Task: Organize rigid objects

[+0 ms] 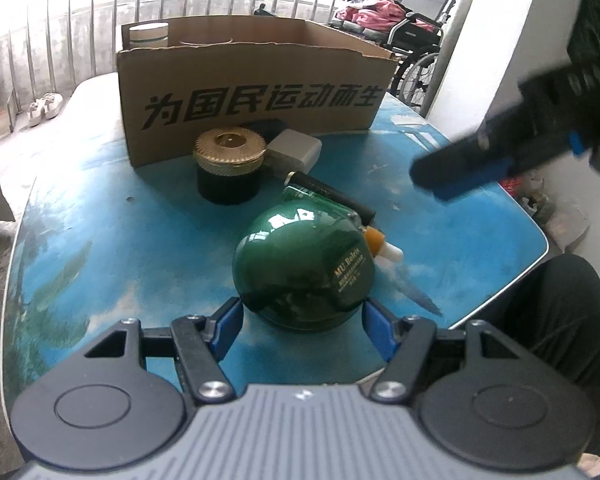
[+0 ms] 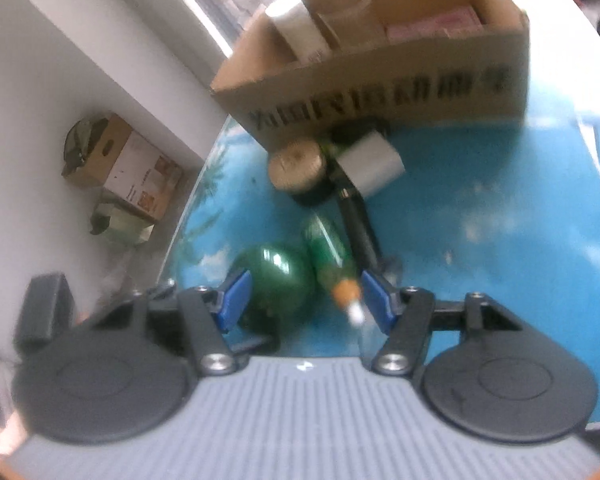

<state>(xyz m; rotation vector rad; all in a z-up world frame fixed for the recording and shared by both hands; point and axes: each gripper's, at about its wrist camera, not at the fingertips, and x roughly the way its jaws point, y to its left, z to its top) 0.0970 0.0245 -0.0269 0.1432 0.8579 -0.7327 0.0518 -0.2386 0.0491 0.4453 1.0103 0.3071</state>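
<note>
A glossy green round bottle (image 1: 304, 268) with gold lettering rests on the blue table (image 1: 100, 240). My left gripper (image 1: 302, 304) is open, and its blue pads (image 1: 228, 324) flank the near sides of the round bottle. Behind it lie a slim green bottle (image 1: 312, 196) with an orange neck, a black rod (image 1: 340, 198), a brass-lidded dark jar (image 1: 228, 168) and a white block (image 1: 296, 150). My right gripper (image 1: 432, 180) hovers open and empty above the table's right side. In its blurred view the right gripper (image 2: 303, 284) looks down over the slim bottle (image 2: 332, 256).
A printed cardboard box (image 1: 256, 92) stands at the table's far side, holding a white jar (image 2: 296, 24) and a pink pack (image 2: 432, 24). A person's dark-clad leg (image 1: 560, 340) is at the right edge. Cartons (image 2: 132, 168) sit on the floor; a wheelchair (image 1: 420, 28) stands behind.
</note>
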